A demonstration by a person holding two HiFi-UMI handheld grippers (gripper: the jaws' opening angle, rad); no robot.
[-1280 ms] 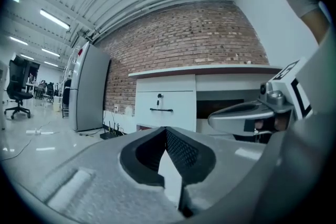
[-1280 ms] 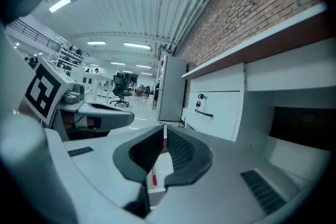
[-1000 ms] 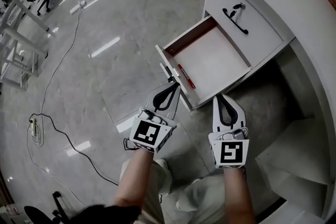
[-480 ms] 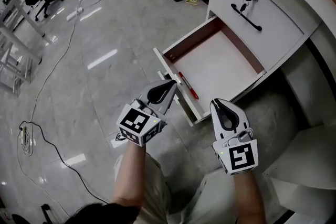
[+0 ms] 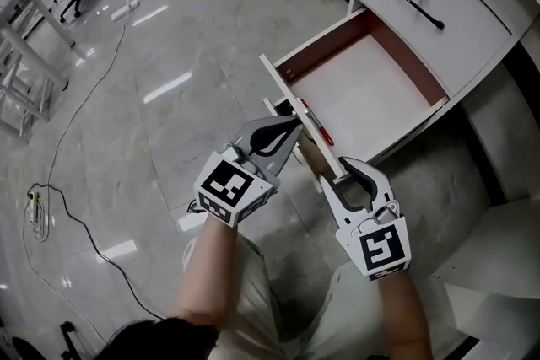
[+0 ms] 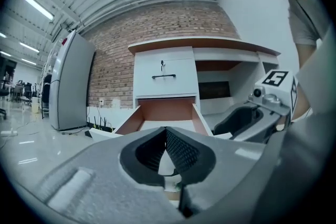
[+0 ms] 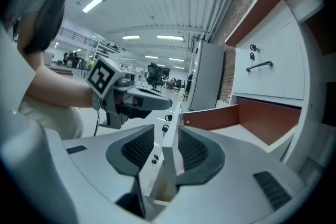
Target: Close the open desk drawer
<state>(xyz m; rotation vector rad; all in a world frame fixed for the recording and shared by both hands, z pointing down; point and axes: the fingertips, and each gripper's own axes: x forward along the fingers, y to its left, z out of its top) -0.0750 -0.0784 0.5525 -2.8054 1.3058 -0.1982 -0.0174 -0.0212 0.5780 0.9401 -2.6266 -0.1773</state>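
Drawer (image 5: 363, 88): pulled out, upper right of centre in the head view (1 red pen (image 5: 317, 125) inside).
Left gripper (image 5: 289, 129): jaws closed, empty, beside the front panel (image 5: 278, 87).
Right gripper (image 5: 342, 173): jaws opening, front panel between them.

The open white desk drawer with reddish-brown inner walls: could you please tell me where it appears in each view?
Head view: drawer, upper right of centre.
Left gripper view: drawer, centre, slightly below mid-height.
Right gripper view: drawer, centre to right.
Shared landmark: black bar handle.
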